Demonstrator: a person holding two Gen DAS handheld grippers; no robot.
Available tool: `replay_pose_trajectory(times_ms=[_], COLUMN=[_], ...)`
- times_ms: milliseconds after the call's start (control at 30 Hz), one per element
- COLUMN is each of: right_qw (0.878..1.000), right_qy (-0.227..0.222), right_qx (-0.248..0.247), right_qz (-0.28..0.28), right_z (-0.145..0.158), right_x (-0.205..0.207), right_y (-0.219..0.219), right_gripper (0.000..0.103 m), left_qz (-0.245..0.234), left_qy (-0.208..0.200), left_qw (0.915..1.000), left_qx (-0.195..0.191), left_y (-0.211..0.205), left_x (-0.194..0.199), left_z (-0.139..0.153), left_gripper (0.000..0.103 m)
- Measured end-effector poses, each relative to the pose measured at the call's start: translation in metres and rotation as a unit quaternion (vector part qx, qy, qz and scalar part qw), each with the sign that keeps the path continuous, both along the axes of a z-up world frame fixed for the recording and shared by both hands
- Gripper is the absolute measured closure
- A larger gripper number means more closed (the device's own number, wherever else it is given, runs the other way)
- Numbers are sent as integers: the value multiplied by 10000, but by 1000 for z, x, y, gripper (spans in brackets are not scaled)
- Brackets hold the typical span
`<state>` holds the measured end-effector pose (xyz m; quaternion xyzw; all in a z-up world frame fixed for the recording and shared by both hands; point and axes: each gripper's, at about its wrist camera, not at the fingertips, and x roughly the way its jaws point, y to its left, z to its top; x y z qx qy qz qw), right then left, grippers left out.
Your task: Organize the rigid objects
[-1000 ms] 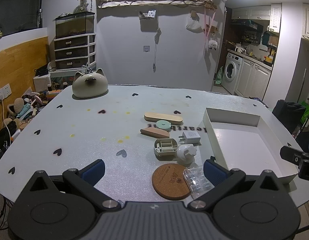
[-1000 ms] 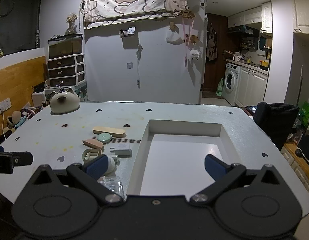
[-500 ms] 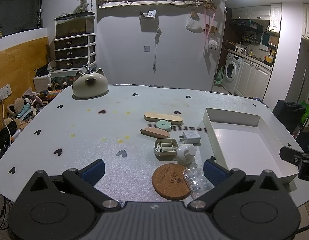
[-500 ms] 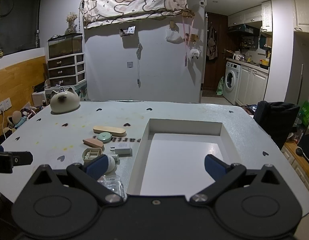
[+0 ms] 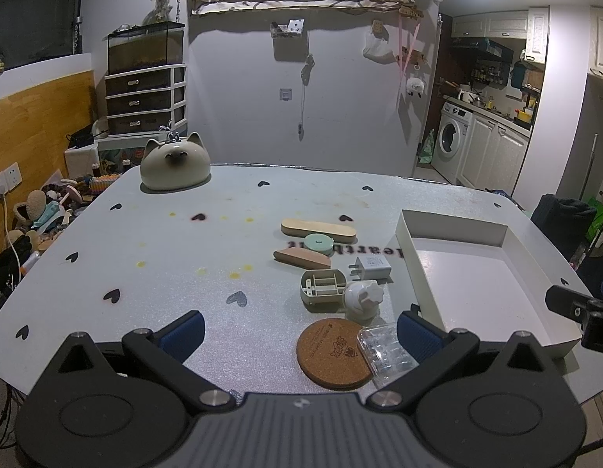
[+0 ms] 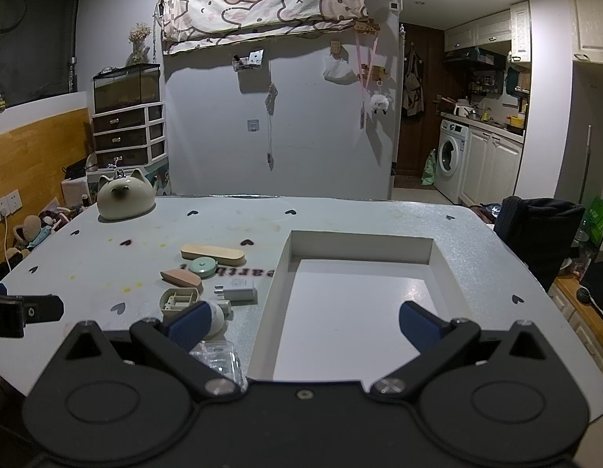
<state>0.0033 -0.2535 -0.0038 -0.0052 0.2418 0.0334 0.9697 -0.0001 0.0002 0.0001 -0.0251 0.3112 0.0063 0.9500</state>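
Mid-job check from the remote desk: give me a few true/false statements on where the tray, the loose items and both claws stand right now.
1. The white tray holds nothing. True.
2. The left claw grips the cork coaster. False: it is open, and the coaster lies on the table.
3. The right claw is open. True.
4. The white charger plug lies in the tray. False: it lies on the table beside it.

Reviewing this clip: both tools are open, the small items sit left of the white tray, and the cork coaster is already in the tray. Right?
Not quite. The coaster is still on the table, left of the empty tray, as the left wrist view shows. Both tools, left and right, are open.
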Motion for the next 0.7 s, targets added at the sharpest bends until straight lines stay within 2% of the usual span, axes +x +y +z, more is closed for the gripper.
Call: replay_pose_trajectory(times_ms=[700], right_qw=[10000], right_qy=[20], right_qx=[-3], right_qz=[4], right_z=[-2], right_x=[0], right_y=[2], right_gripper=[0], left_qz=[1], left_qy=[3], left_qw=[10000], left_qx=[-5], left_y=[0], left_x=[0], left_z=[0], left_gripper=[0])
